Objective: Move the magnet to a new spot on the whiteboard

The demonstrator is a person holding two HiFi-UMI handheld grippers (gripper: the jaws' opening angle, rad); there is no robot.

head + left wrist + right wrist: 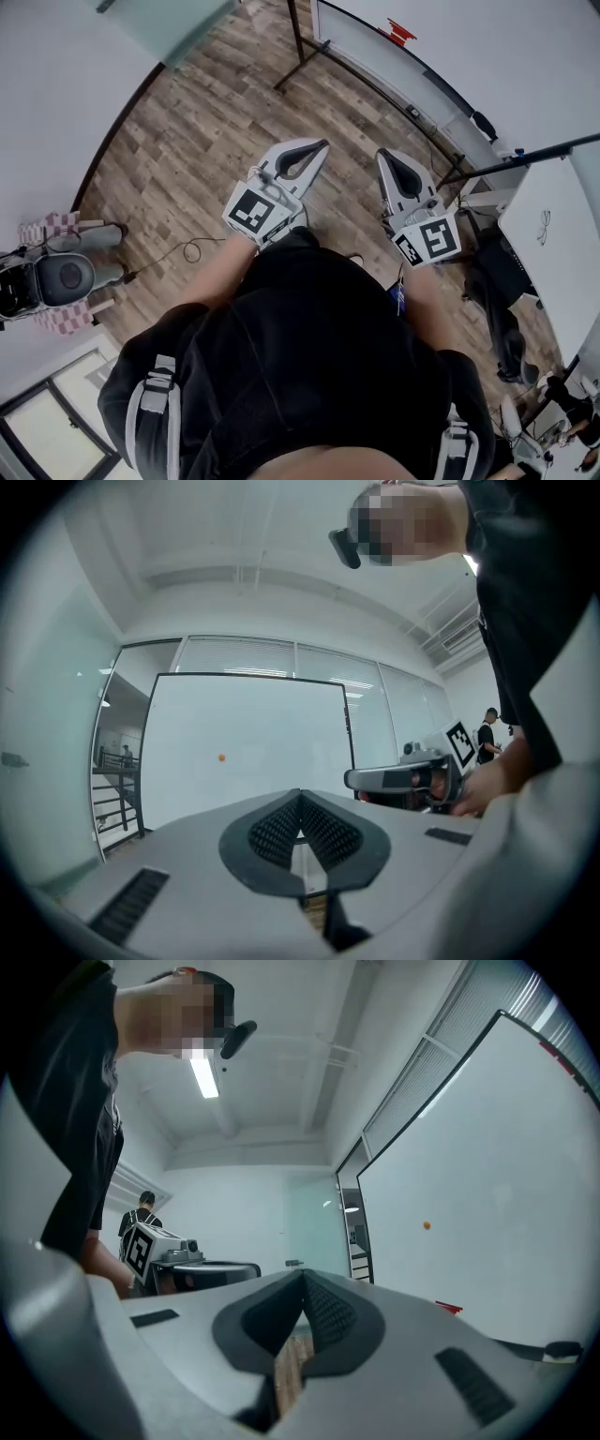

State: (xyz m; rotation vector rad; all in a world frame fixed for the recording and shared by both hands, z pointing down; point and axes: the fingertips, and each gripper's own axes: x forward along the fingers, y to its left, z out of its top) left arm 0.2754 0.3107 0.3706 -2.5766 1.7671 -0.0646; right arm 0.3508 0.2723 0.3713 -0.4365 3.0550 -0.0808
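Observation:
A small orange magnet (pixel 221 757) sticks to the large whiteboard (pixel 253 742), left of its middle. The right gripper view has the magnet (pixel 427 1225) on the whiteboard (pixel 487 1194) at the right. In the head view the whiteboard (pixel 375 47) stands at the top, beyond both grippers, and the magnet cannot be made out. My left gripper (pixel 322 145) and right gripper (pixel 382 154) are held side by side over the wood floor, well short of the board. Both have their jaws shut with nothing between them. Each gripper view shows its own tips meeting: the left gripper (pixel 300 795) and the right gripper (pixel 303 1275).
A red object (pixel 401 33) lies on the board's ledge. The board's dark stand legs (pixel 295 56) reach onto the floor. A white desk (pixel 553 244) is at the right, a grey chair (pixel 56 277) at the left, a cable (pixel 187 248) on the floor. A person (pixel 489 733) stands far behind.

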